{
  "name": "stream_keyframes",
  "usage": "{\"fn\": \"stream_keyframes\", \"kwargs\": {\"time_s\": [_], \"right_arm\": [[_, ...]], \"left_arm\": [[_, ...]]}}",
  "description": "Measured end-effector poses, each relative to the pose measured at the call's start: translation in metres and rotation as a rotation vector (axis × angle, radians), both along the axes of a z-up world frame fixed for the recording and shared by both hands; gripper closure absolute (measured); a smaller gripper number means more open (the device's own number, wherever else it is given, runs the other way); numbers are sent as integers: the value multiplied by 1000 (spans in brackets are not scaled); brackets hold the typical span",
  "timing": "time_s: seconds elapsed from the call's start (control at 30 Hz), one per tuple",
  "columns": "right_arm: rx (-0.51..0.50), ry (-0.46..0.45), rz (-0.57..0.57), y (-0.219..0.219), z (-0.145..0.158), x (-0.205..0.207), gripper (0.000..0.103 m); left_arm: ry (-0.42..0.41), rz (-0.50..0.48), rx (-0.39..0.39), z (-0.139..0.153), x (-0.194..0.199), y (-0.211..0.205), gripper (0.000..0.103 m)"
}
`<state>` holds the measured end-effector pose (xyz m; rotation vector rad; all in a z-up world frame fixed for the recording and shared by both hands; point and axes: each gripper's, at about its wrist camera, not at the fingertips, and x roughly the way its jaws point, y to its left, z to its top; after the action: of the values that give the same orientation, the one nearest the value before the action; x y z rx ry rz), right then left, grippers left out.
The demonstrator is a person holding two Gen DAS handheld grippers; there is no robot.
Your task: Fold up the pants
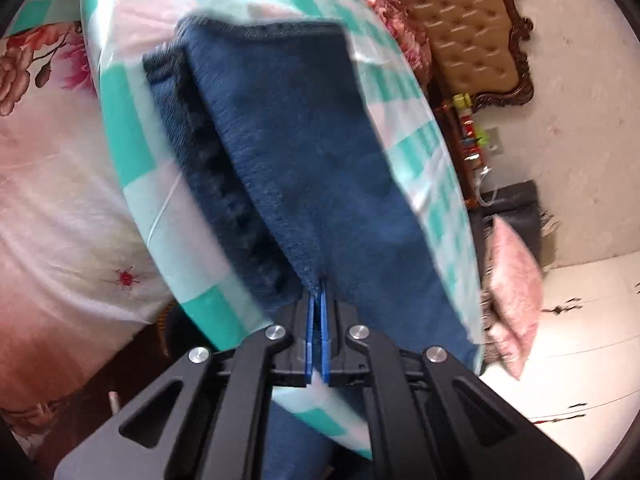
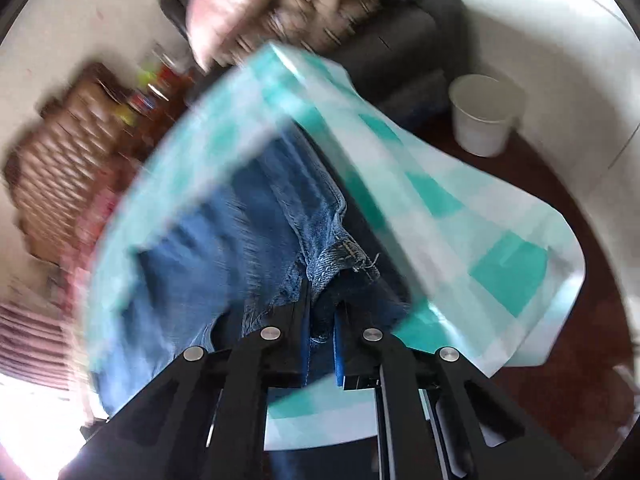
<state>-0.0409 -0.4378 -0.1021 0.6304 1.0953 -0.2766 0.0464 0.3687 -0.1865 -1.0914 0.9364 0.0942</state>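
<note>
We clamp each hand-held gripper — left [image 1: 318, 294], right [image 2: 322, 312] — on the pants [image 1: 304, 168] just ahead, ready to fold them over the checked surface [image 1: 128, 136]

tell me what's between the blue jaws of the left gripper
A pinched fold of the dark blue pants; the left gripper has its jaws shut on the fabric edge, seen in the left wrist view.

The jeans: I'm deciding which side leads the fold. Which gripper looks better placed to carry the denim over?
Probably left. The left gripper is shut on a clean folded edge of the jeans; the right gripper pinches a bunched seam near the checked cloth's edge.
</note>
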Motion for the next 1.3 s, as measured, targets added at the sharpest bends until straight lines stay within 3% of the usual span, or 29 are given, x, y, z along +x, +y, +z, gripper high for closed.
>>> {"fn": "stream_keyframes", "kwargs": {"time_s": [0.07, 0.2, 0.27, 0.37, 0.57, 0.63, 0.73, 0.87, 0.93, 1.03, 1.1, 1.17, 1.3], "right_arm": [[-17, -7, 0, 2, -2, -3, 94], [-52, -80, 8, 8, 22, -10, 94], [-82, -52, 16, 9, 14, -5, 94], [-111, -22, 22, 13, 5, 1, 94], [-140, -167, 38, 18, 52, 0, 94], [-184, -136, 39, 20, 44, 5, 94], [-154, -46, 25, 17, 11, 5, 94], [-143, -139, 34, 15, 28, -6, 94], [-175, -112, 44, 16, 21, -3, 94], [-147, -62, 20, 15, -1, -4, 94], [-158, -69, 21, 17, 0, -7, 94], [-149, -65, 15, 16, -4, -8, 94], [-171, -58, 19, 19, -7, -6, 94]], "left_arm": [[-24, 4, -5, 2, -2, 1, 101], [-64, 0, 8, 15, -8, 2, 101], [-35, -9, 24, 4, -7, 1, 101], [-27, 6, -14, -8, -11, 2, 101], [-123, -4, 14, 24, -8, 0, 101], [-115, -11, 46, 24, -2, -3, 101], [-57, 8, -30, -2, -5, 3, 101], [-132, -20, 26, 20, -7, 0, 101], [-103, -19, 38, 13, -8, -1, 101], [-71, 8, -27, -9, -16, 3, 101], [-87, 16, -13, -6, -23, 7, 96], [-109, 77, -30, -5, -32, 24, 77], [-126, 137, -15, -2, -37, 64, 75]]}}
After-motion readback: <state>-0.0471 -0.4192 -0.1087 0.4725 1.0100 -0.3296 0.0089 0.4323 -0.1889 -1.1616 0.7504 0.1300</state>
